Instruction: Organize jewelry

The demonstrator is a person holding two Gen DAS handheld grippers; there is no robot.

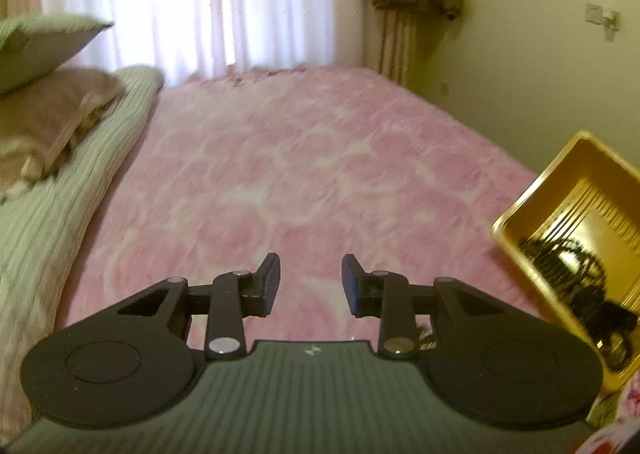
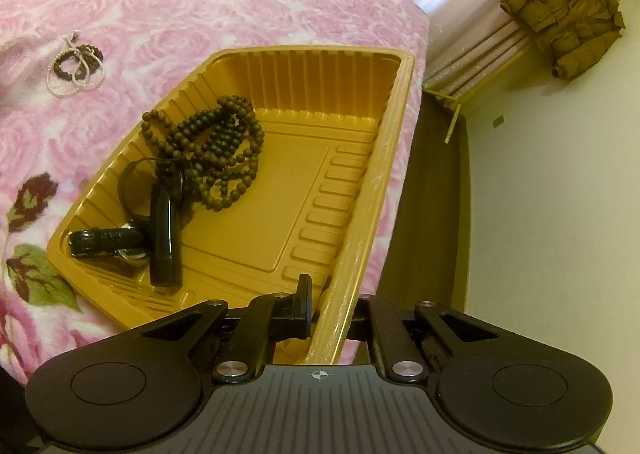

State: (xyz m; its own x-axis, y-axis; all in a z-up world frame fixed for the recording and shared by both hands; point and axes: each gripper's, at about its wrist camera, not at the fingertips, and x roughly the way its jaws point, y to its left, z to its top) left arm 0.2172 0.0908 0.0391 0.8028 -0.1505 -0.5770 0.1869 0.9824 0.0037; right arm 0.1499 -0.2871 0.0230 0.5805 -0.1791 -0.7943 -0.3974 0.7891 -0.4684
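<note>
A gold plastic tray (image 2: 362, 238) lies on the pink rose blanket. In it are a long string of dark wooden beads (image 2: 216, 150) and a black watch with its strap (image 2: 164, 238). My right gripper (image 2: 332, 306) is shut on the tray's near rim, one finger inside the tray and the other hidden behind the rim. A small pile of pearl and dark bead bracelets (image 2: 76, 68) rests on the blanket beyond the tray's left side. My left gripper (image 1: 311, 278) hovers open over bare blanket with nothing between its fingers. The tray (image 1: 524, 206) shows at that view's right edge.
Pillows (image 1: 48, 106) and a green ribbed quilt (image 1: 60, 214) lie along the bed's left side. White curtains (image 1: 192, 2) hang behind the bed. A brown jacket (image 2: 568, 14) hangs by the wall. The bed's edge drops to dark floor (image 2: 424, 190) just right of the tray.
</note>
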